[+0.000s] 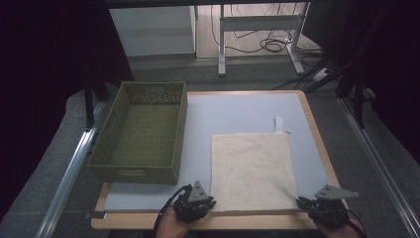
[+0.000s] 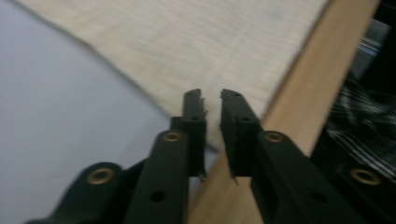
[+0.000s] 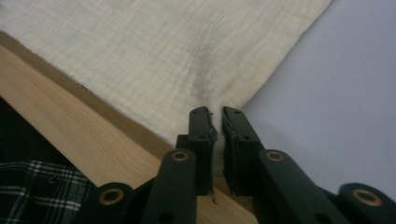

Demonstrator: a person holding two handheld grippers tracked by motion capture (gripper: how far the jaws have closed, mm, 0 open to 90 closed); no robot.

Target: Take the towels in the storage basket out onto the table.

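A cream cloth [image 1: 253,171] lies flat on the table, its near edge along the wooden front border. My left gripper [image 1: 207,202] is at the cloth's near left corner. In the left gripper view that corner [image 2: 212,133] lies in a clear gap between the jaws [image 2: 211,95], and the pads do not press on it. My right gripper [image 1: 302,202] is at the near right corner. In the right gripper view its jaws [image 3: 219,112] stand almost together on the cloth [image 3: 187,60], and creases run to the jaw tips.
A green woven basket [image 1: 143,131] stands on the left half of the pale table top [image 1: 237,106], beside the cloth. A white loop tab [image 1: 279,124] sticks out at the cloth's far edge. The wooden front edge [image 2: 308,93] runs just under both grippers.
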